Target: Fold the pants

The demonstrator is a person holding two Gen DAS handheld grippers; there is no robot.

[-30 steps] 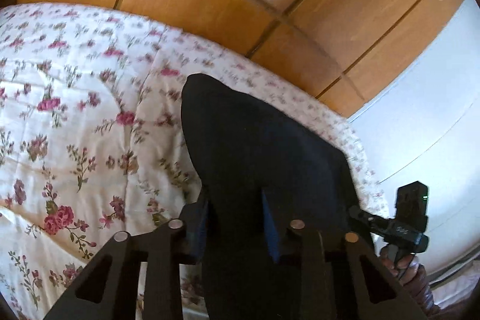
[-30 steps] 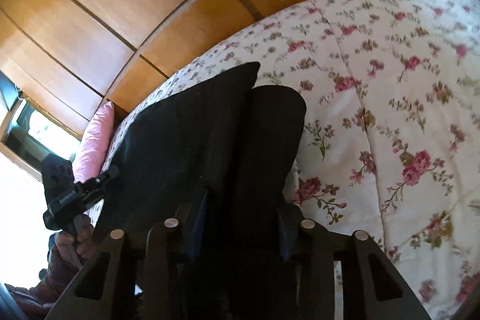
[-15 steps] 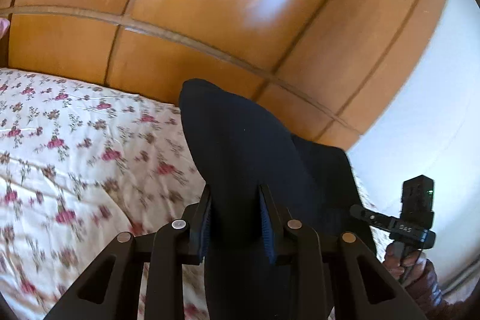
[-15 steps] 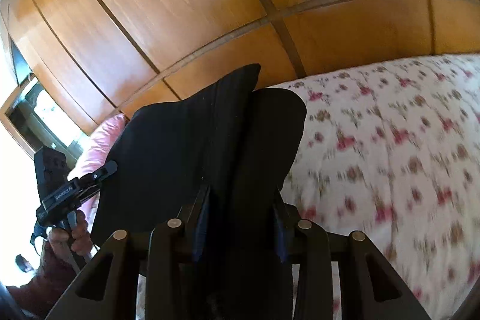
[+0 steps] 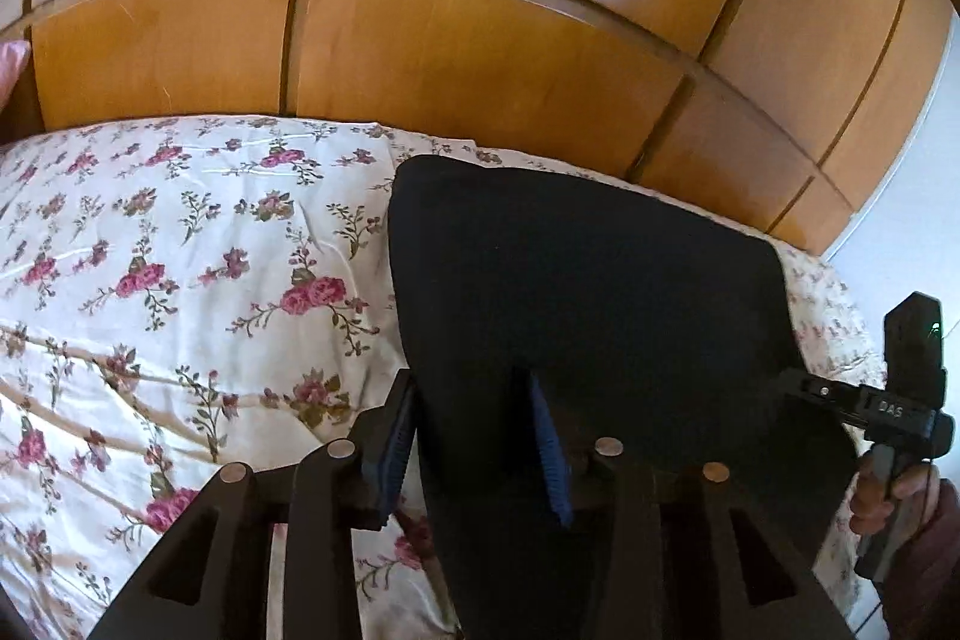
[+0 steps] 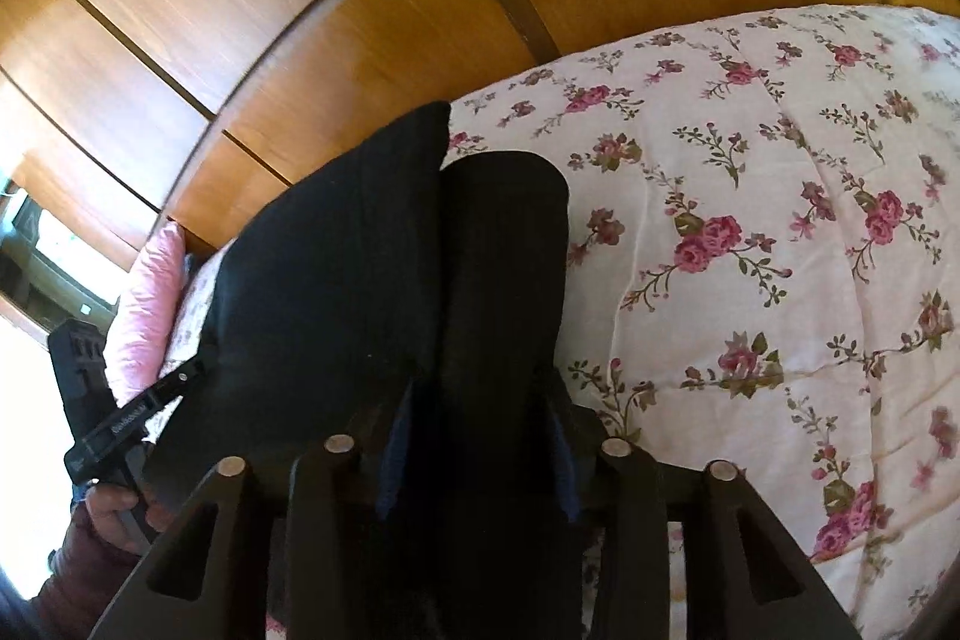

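Note:
Black pants [image 5: 570,280], folded into a dark slab, lie on the floral bedspread [image 5: 180,280] near its far edge. My left gripper [image 5: 471,388] straddles their near left part. Its jaws are opening, a sliver of bed shows beside the left pad [image 5: 399,436], and the cloth still lies between the pads. In the right wrist view the pants [image 6: 336,268] show two stacked layers. My right gripper [image 6: 480,382] straddles the near right part, its jaws also opening around the cloth. Each view shows the other gripper [image 5: 900,400] [image 6: 120,418] held in a hand at the pants' far side.
Orange wooden wardrobe panels [image 5: 480,40] rise right behind the bed. A pink pillow [image 6: 150,310] lies at the bed's left end by a bright window [image 6: 36,250]. A white wall [image 5: 936,160] stands at the right. Bare bedspread [image 6: 750,250] spreads beside the pants.
Both grippers carried the pants across toward the wardrobe side and slightly down onto the bedspread. Both pairs of pads now stand wider apart around the cloth than before.

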